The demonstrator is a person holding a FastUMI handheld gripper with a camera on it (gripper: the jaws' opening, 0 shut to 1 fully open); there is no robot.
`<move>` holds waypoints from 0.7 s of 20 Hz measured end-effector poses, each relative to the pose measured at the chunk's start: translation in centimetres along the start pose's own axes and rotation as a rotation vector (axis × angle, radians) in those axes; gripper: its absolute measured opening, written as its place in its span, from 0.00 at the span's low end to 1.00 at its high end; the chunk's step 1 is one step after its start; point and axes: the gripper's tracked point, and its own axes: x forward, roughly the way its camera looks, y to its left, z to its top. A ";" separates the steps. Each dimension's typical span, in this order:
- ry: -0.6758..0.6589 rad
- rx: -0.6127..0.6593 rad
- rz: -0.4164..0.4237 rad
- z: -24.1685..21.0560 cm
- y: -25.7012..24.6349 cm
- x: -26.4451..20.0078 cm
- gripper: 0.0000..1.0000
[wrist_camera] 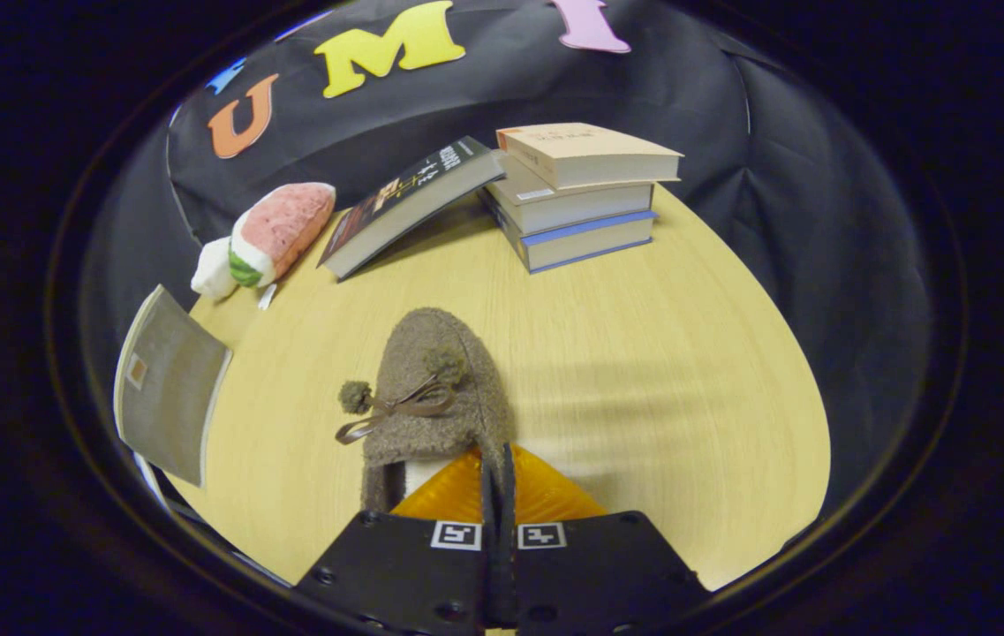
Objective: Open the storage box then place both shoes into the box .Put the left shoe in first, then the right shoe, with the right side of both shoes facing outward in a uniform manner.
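A brown felt shoe (431, 371) with two pompoms and a ribbon bow points away from me, toe toward the books. My gripper (499, 459) is shut on the shoe's collar on its right side; the fingers meet on that edge. The shoe's shadow falls on the table to its right, so the shoe seems lifted off the wood. Left of the shoe, at the table's edge, a grey fabric storage box (168, 389) shows one flat face with a small tag. I cannot tell whether the box stands open.
The round wooden table (660, 353) carries a stack of three books (581, 194) at the back, with a dark book (409, 203) leaning on it. A plush toy (267, 234) lies at the back left, beyond the box.
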 end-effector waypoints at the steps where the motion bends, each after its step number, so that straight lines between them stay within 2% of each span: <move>1: 0.004 0.024 0.001 0.0 0.1 -0.1 0.01; 7: -0.005 0.126 -0.006 0.3 1.9 -2.4 0.00; 14: -0.084 0.225 -0.011 3.3 8.4 -9.2 0.00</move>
